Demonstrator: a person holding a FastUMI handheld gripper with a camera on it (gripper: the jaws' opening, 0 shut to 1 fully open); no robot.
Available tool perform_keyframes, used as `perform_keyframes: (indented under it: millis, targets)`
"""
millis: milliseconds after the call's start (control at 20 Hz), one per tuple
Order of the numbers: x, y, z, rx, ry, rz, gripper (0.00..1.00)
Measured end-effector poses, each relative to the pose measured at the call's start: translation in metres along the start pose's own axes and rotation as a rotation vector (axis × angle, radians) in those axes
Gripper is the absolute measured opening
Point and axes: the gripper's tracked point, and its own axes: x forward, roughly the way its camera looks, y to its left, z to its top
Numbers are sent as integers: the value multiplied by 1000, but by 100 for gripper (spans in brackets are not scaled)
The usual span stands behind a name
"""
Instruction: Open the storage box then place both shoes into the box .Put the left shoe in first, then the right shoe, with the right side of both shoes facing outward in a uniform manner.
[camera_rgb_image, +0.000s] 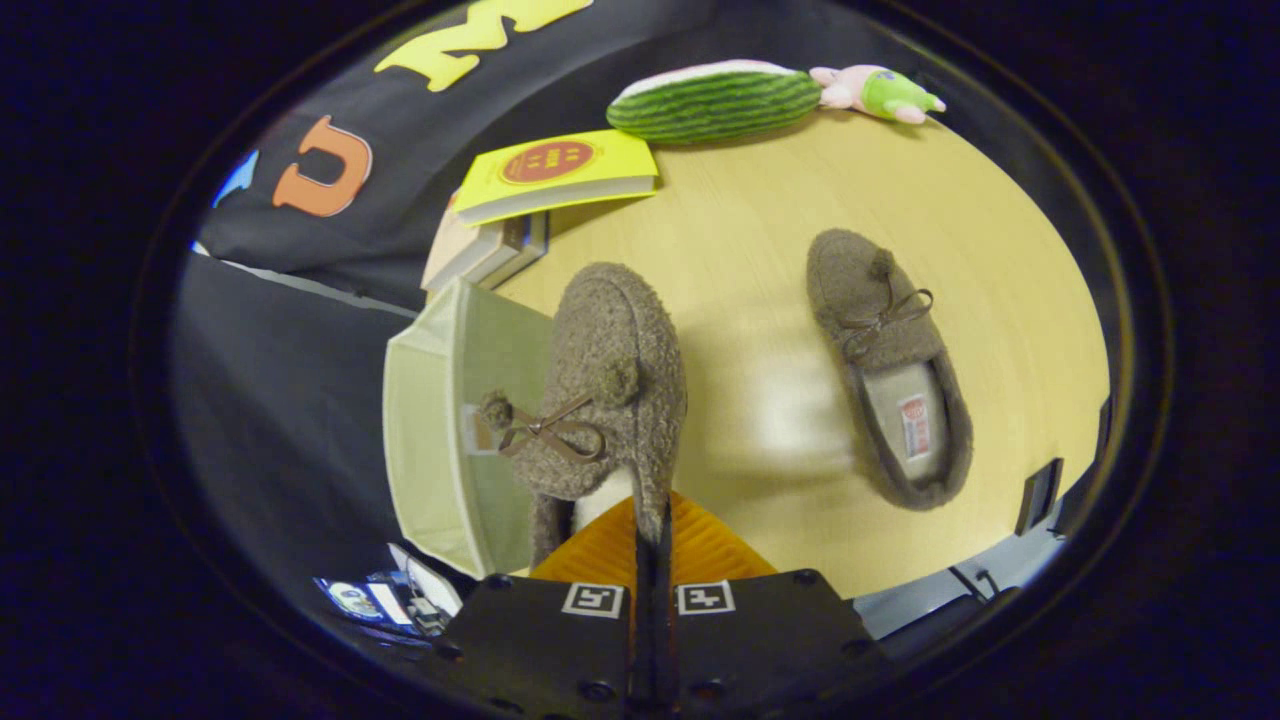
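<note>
While the hand-held gripper (652, 540) pinches one shoe's (600, 400) rim, the other shoe (885, 365) lies beyond.

Pale wood desk (760, 300) carries everything. Brown fuzzy slipper (890, 370) lies flat on desk, right of middle, toe pointing far, opening up. Far left: stack of books (490, 250), yellow book (555, 172) on top. Far edge: striped watermelon plush (715, 100), small pink-and-green plush toy (875, 92) just right of it, touching or nearly. Light green storage box (440, 420) at desk's left edge; whether it rests on desk unclear.
</note>
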Motion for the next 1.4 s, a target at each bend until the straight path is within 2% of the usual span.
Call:
perform_keyframes:
  millis: [150,300,400,650,850,1050,1400]
  targets:
    - [-35,48,-4,-17,-36,37,6]
    - [-49,104,-6,-7,-50,90,6]
    - [-43,137,-3,-15,-62,101,6]
    - [10,199,-4,-2,-52,90,6]
    - [63,216,-10,-15,-40,25,6]
    - [107,212,-16,-67,-35,-52,6]
    - [148,205,-29,-47,2,-93,6]
